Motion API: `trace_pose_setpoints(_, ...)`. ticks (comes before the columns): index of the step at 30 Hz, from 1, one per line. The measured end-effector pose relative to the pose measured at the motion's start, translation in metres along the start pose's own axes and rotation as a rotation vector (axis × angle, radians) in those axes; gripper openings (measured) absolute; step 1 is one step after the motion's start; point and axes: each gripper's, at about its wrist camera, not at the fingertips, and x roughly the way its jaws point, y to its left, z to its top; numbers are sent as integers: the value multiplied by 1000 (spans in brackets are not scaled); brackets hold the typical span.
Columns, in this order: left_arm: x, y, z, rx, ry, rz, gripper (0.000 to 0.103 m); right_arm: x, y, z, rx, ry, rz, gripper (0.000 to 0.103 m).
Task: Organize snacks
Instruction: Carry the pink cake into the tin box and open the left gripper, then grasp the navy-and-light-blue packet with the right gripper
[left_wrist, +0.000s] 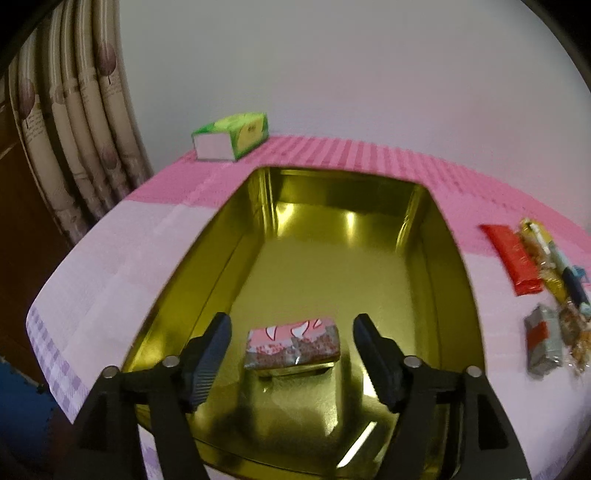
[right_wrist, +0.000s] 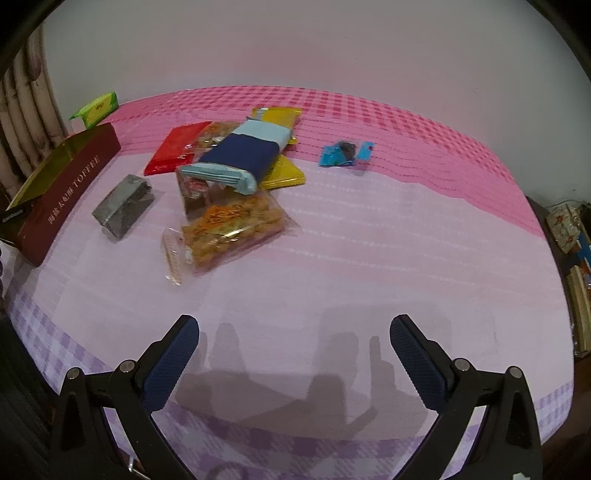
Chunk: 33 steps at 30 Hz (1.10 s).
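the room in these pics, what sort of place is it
Most likely a home, maybe a dining or living room: a table under a pink and lilac checked tablecloth, patterned curtains beside a plain wall, and a green tissue box near a gold tin and loose snack packets.

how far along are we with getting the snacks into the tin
Just begun. Done: one pink snack pack lies in the gold tin, with the left tool open around it, not touching. In hand: nothing; the right tool hangs open over bare cloth. Left: the grey pack, red pack, blue candy and the piled packets.
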Motion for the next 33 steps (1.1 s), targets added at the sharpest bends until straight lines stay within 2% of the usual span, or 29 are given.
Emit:
trace_pose_setpoints(3,-14,7,1,8,-47,-55,72,0,8,6,0,-15,18,103)
trace_pose_setpoints(7,-28,20,1,-26,-60,-86,73,4,18,28,-3,-46,9,103)
trace_pose_setpoints(10,-48,32,6,-89,-40,-43,73,9,25,51,1,-60,-8,103)
trace_pose_setpoints(14,-98,51,7,-184,-114,-37,73,22,29,87,37,-101,7,103)
trace_pose_setpoints(17,-130,61,-6,-225,-145,-75,73,41,25,106,105,-83,35,103)
trace_pose_setpoints(21,-158,63,-32,-195,-161,-119,73,66,22,120,174,-38,18,100)
trace_pose_setpoints(22,-162,64,-38,-204,-156,-145,73,73,23,122,183,-12,-5,95)
trace_pose_setpoints(23,-164,64,-40,-213,-158,-166,73,83,22,123,199,20,-20,75)
trace_pose_setpoints(24,-167,63,-42,-214,-161,-178,73,88,21,121,212,36,-7,68)
trace_pose_setpoints(26,-169,56,-40,-191,-166,-197,73,87,23,120,209,14,-4,52)
trace_pose_setpoints(28,-172,53,-40,-182,-180,-217,73,81,23,119,212,5,-12,47)
trace_pose_setpoints(33,-169,55,-41,-194,-166,-230,73,51,22,118,200,-45,-50,47)
